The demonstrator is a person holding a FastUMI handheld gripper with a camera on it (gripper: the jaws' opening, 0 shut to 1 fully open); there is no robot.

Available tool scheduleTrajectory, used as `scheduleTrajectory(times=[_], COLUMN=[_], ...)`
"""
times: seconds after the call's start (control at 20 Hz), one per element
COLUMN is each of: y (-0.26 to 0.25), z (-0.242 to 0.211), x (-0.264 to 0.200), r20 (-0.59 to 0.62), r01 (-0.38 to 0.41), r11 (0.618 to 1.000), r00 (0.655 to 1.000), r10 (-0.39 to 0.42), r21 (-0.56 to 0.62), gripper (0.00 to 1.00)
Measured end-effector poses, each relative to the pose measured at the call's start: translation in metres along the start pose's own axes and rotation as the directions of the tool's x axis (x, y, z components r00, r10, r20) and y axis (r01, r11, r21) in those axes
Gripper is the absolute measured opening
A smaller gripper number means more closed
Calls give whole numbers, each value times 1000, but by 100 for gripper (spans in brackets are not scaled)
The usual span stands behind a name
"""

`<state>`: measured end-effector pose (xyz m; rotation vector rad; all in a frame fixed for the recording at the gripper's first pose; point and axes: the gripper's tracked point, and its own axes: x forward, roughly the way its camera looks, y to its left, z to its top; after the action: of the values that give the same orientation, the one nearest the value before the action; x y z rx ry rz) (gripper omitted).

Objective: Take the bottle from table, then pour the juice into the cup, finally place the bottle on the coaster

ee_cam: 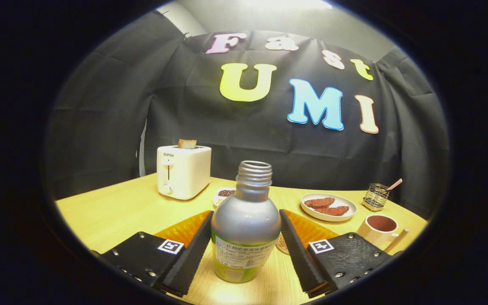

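While the gripper (246, 250) is spreading its fingers apart, the uncapped silver plastic bottle with a green label (245, 224) is standing upright between them on the yellow wooden table (112, 212), apparently untouched.

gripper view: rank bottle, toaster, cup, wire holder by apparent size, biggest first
1. bottle, standing between the open tongs, nearest the camera, so it looks inflated
2. toaster
3. cup
4. wire holder
Cup and wire holder look close; that order is unsure.

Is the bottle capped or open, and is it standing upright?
Open and upright: the bottle stands on the table between the tool fingers, bare threaded neck showing, no cap.
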<state>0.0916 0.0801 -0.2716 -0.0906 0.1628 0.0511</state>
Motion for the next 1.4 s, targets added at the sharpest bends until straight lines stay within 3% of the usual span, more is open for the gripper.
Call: scheduleTrajectory(times=[0.1, 0.35, 0.8, 1.05, 1.4], y=[0, -2, -57, -76, -100], z=[0, 1, 20, 35, 34], x=[1, -2, -18, -24, -25], r20=[0, 4, 16, 48, 31], r01=[-1, 4, 80, 36, 31], r11=[1000, 995, 942, 829, 670], r00=[1000, 1000, 996, 996, 996], r10=[1, -5, -90, -76, -81], r21=[-2, 100, 327, 558, 741], gripper=[86, 80, 79, 79, 77])
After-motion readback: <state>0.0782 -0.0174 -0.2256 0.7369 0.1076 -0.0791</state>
